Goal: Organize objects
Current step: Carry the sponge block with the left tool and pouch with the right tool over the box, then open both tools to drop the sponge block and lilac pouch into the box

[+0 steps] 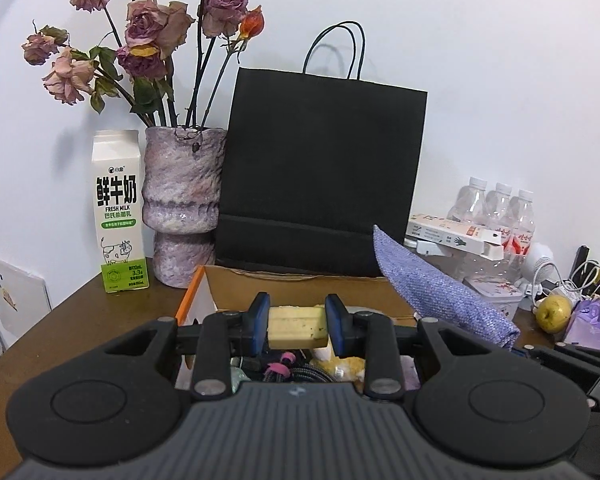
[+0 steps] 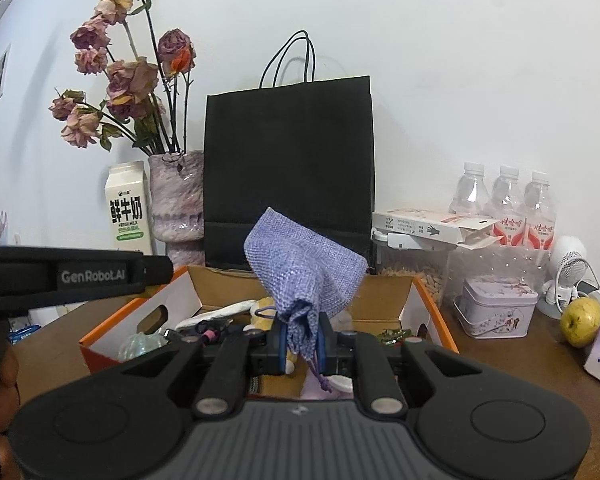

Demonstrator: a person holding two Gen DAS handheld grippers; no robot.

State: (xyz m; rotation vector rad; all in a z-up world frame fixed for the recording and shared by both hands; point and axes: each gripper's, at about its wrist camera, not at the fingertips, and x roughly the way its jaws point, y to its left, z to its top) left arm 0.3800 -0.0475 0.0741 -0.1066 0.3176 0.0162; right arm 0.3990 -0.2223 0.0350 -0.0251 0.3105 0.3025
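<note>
My left gripper (image 1: pixel 297 326) is shut on a pale yellow soap-like block (image 1: pixel 296 327) and holds it above the open orange-and-white cardboard box (image 1: pixel 192 300). My right gripper (image 2: pixel 302 344) is shut on the gathered neck of a purple woven drawstring pouch (image 2: pixel 304 276), held upright over the same box (image 2: pixel 428 304). The pouch also shows in the left wrist view (image 1: pixel 440 292), to the right of the left gripper. The box holds cables, a pink-tagged cord (image 1: pixel 280 368) and other small items, partly hidden by the grippers.
A black paper bag (image 1: pixel 320 184) stands behind the box. A milk carton (image 1: pixel 118 212) and a vase of dried roses (image 1: pixel 184 204) stand at left. At right are water bottles (image 2: pixel 504 208), a white carton (image 2: pixel 424 228), a floral tin (image 2: pixel 496 308), a yellow-green apple (image 2: pixel 582 320) and a small white fan (image 2: pixel 568 268).
</note>
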